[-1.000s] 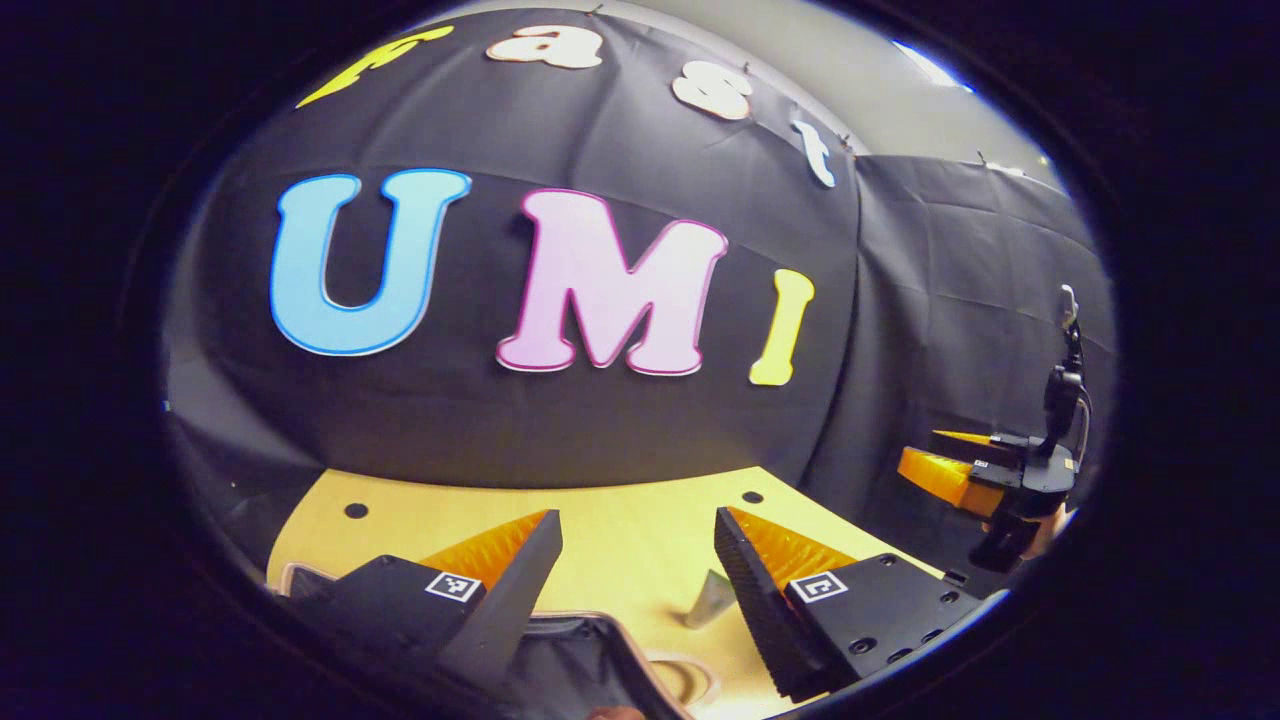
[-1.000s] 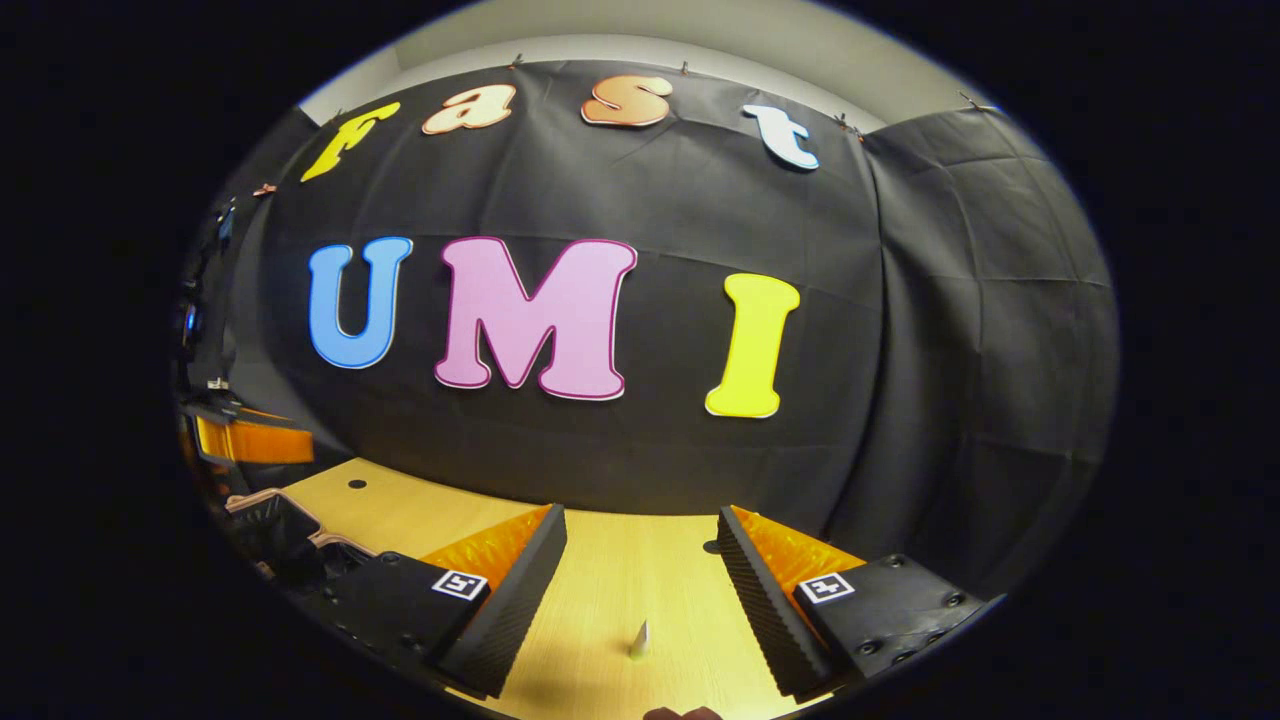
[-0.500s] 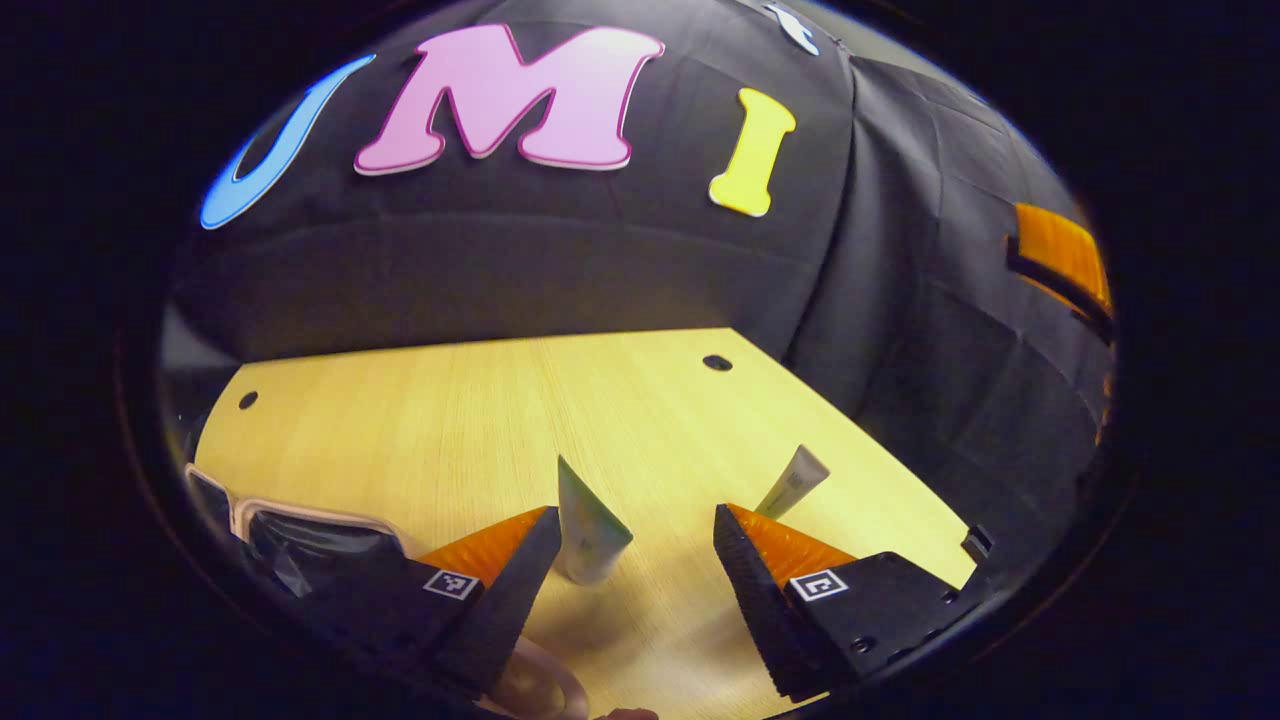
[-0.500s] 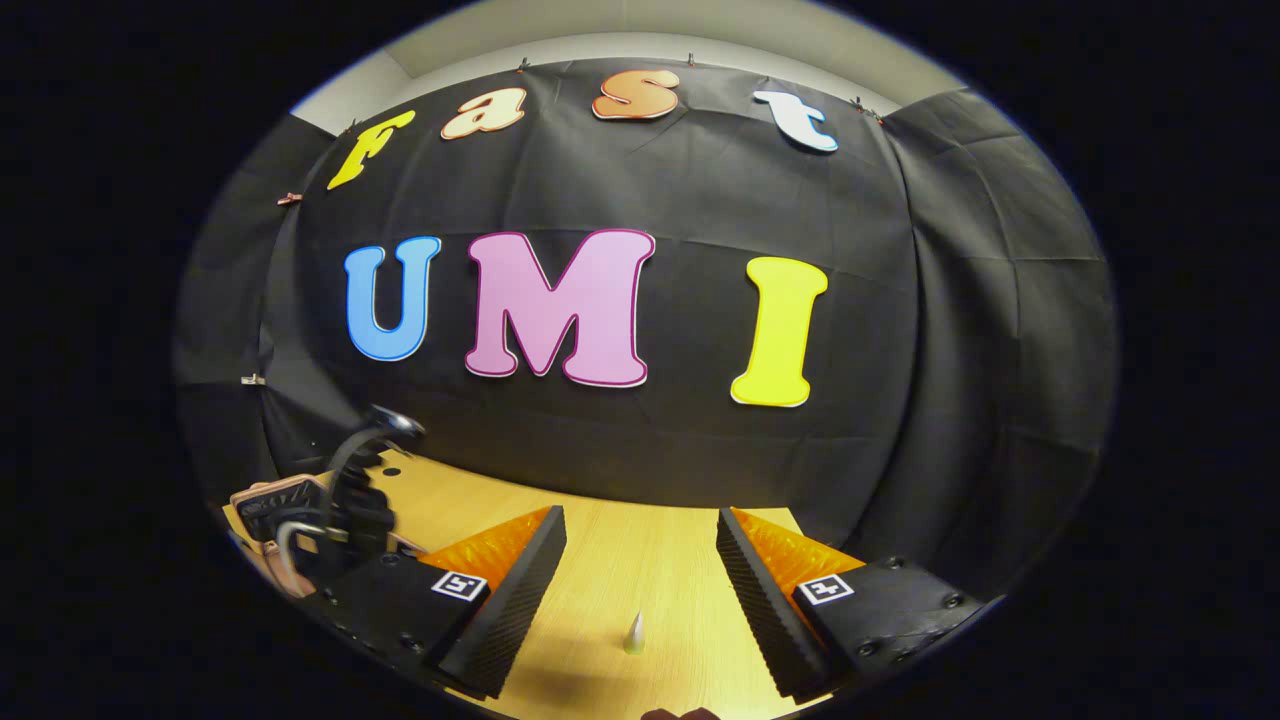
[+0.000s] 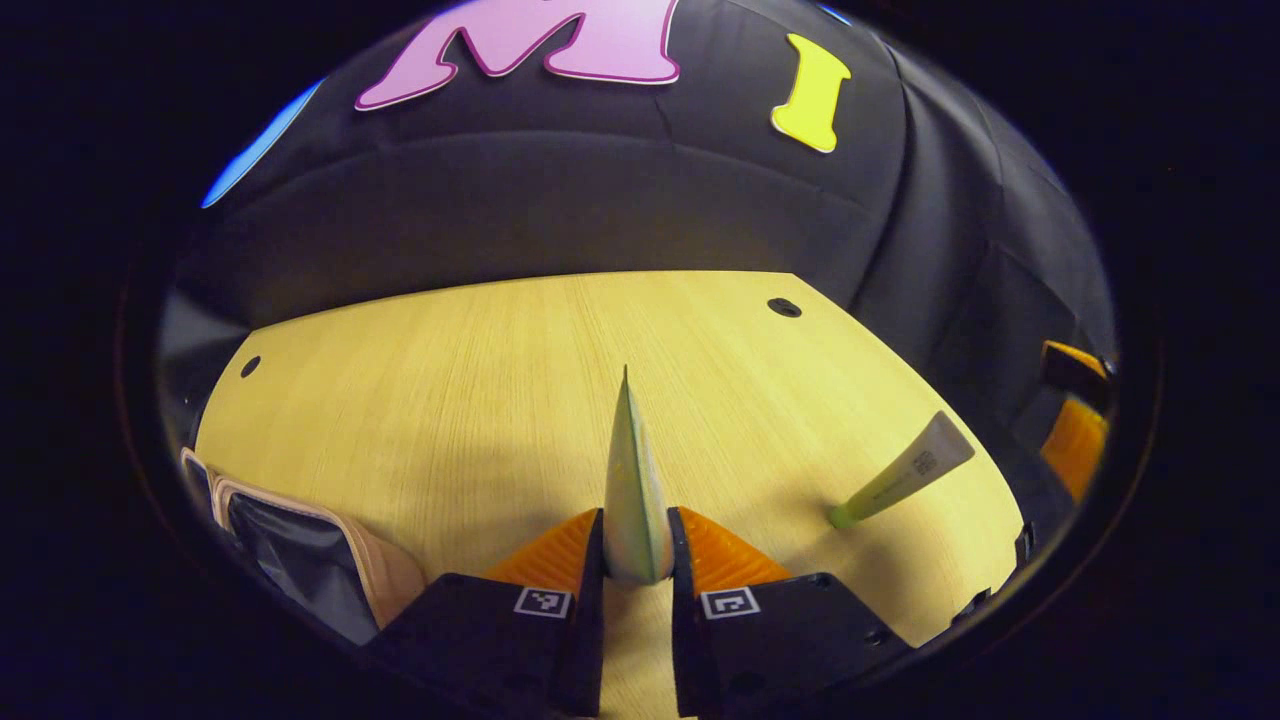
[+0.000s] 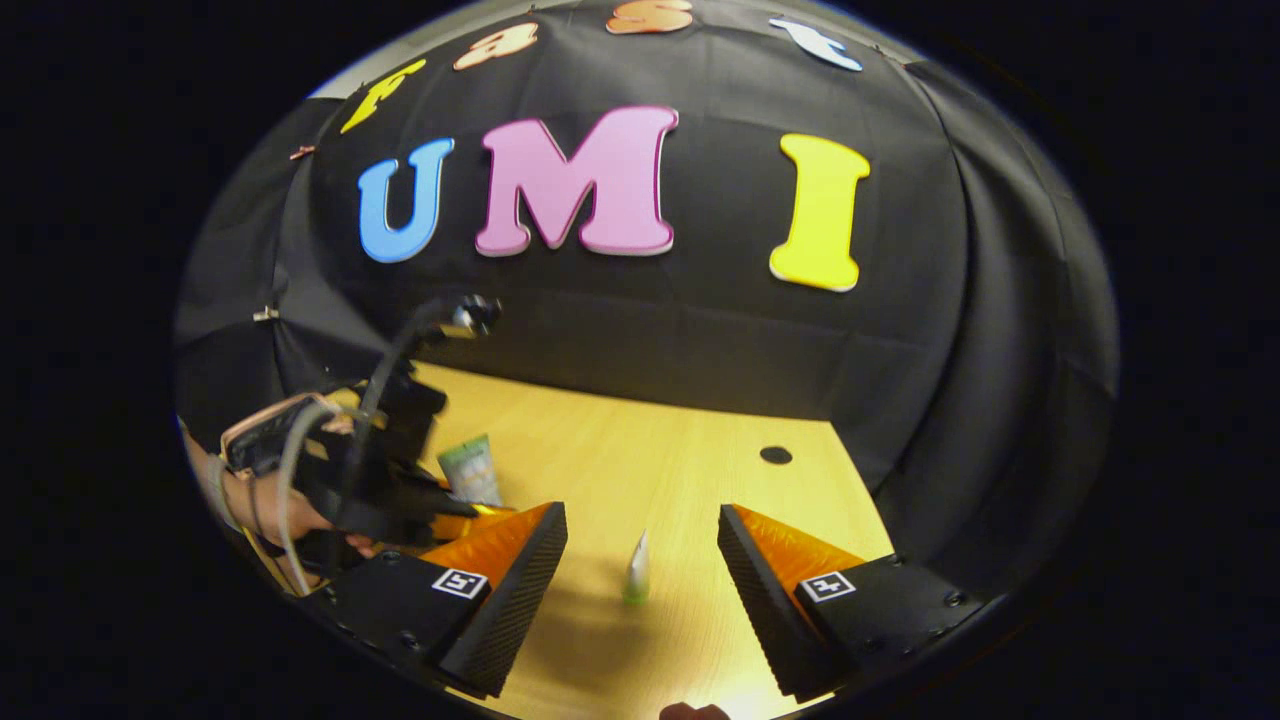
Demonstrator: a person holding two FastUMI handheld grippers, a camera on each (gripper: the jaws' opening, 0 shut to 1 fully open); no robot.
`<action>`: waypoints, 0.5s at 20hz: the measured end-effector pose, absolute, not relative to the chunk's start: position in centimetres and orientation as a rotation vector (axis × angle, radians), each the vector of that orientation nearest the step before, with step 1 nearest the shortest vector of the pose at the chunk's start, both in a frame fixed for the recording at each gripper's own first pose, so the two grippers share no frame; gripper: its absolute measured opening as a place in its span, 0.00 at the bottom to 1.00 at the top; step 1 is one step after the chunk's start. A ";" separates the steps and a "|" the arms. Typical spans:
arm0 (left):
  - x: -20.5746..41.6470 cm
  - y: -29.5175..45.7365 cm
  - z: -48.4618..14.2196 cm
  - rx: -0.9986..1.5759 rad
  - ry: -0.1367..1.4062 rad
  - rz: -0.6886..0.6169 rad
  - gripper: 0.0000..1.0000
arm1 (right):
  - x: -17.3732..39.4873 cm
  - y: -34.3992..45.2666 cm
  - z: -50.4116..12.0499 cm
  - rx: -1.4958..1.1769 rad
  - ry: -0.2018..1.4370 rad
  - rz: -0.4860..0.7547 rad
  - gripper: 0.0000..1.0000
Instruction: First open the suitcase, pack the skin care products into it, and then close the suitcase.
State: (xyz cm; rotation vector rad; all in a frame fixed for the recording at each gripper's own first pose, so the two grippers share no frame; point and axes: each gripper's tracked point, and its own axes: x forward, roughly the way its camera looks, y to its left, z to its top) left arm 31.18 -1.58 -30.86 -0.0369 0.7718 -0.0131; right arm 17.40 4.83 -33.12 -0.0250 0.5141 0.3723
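Skin care tube [image 5: 632, 480] is standing upright on the tabletop [image 5: 440, 390], pinched by the left hand-held gripper [image 5: 636, 545]; the right hand-held gripper [image 6: 640, 560] is gaping wide around a second tube [image 6: 637, 570], suitcase [image 5: 300, 550] lying open nearby.

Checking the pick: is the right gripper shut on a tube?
No: the right gripper stands open, with the slim tube standing untouched between its fingers.
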 end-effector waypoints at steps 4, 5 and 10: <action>29.5 -2.5 -26.6 -0.026 0.744 -0.054 0.30 | 18.3 4.8 -39.2 -0.013 0.647 0.337 0.97; 28.6 -2.3 -25.3 -0.039 0.749 -0.059 0.30 | 18.5 5.0 -40.2 -0.009 0.665 0.332 0.98; 21.8 3.4 -19.9 -0.090 0.809 -0.023 0.30 | 19.2 6.1 -45.3 -0.045 0.781 0.272 0.56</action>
